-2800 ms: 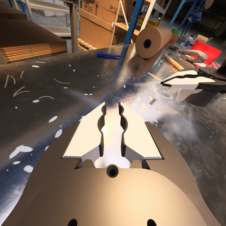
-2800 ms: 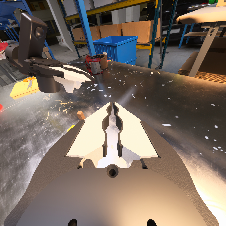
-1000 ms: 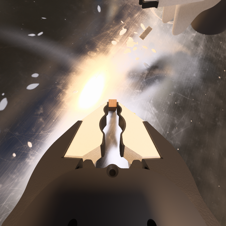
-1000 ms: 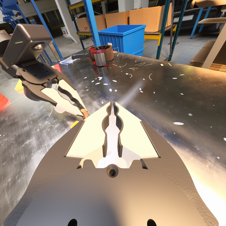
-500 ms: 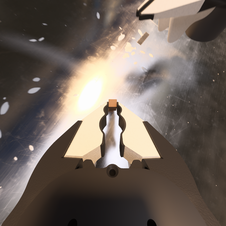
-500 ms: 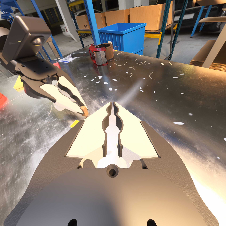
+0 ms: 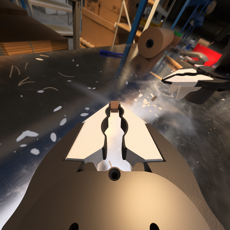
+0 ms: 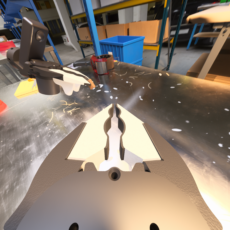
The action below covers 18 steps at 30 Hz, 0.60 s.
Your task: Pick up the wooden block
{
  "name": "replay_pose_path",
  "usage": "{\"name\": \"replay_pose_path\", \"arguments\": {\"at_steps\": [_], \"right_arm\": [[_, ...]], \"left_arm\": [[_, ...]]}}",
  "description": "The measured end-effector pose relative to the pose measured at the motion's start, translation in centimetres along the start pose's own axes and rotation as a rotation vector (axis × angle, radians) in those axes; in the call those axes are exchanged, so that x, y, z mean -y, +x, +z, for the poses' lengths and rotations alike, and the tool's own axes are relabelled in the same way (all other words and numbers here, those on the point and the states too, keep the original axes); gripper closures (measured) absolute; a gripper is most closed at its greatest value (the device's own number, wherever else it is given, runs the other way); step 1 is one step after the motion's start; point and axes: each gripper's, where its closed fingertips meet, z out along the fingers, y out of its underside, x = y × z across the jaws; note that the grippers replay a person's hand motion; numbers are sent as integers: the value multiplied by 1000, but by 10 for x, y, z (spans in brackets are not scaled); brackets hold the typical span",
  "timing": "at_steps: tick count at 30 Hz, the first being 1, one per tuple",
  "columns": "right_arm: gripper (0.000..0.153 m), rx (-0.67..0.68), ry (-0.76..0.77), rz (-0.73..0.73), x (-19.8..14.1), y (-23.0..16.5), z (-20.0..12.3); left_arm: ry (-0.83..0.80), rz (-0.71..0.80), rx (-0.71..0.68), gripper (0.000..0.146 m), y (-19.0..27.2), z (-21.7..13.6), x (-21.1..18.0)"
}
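The small wooden block [image 7: 114,106] is pinched between the tips of my left gripper [image 7: 114,107], which is shut on it and holds it up off the metal table [image 7: 49,112]. In the right wrist view the left gripper [image 8: 89,82] is level at the upper left with the block [image 8: 91,84] at its tip, clear above the table. My right gripper [image 8: 114,105] is shut and empty, hovering over the table; it also shows at the right of the left wrist view [image 7: 164,79].
A brown paper roll [image 7: 154,42], a blue pen [image 7: 110,53] and red items [image 7: 209,54] lie at the table's far side. A red tape dispenser [image 8: 102,63], a yellow pad [image 8: 24,89] and a blue bin [image 8: 122,48] show in the right wrist view.
My left gripper, pointing down at the table and shut on the block a second ago, has risen and levelled out with the block lifted. My right gripper has stayed shut and nearly still.
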Motion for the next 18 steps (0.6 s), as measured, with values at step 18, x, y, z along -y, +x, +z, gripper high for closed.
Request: {"name": "replay_pose_path", "arguments": {"at_steps": [18], "right_arm": [[131, -250, 169, -107, 36, 37, -41]], "left_arm": [[1, 64, 20, 134, 1, -1, -1]]}}
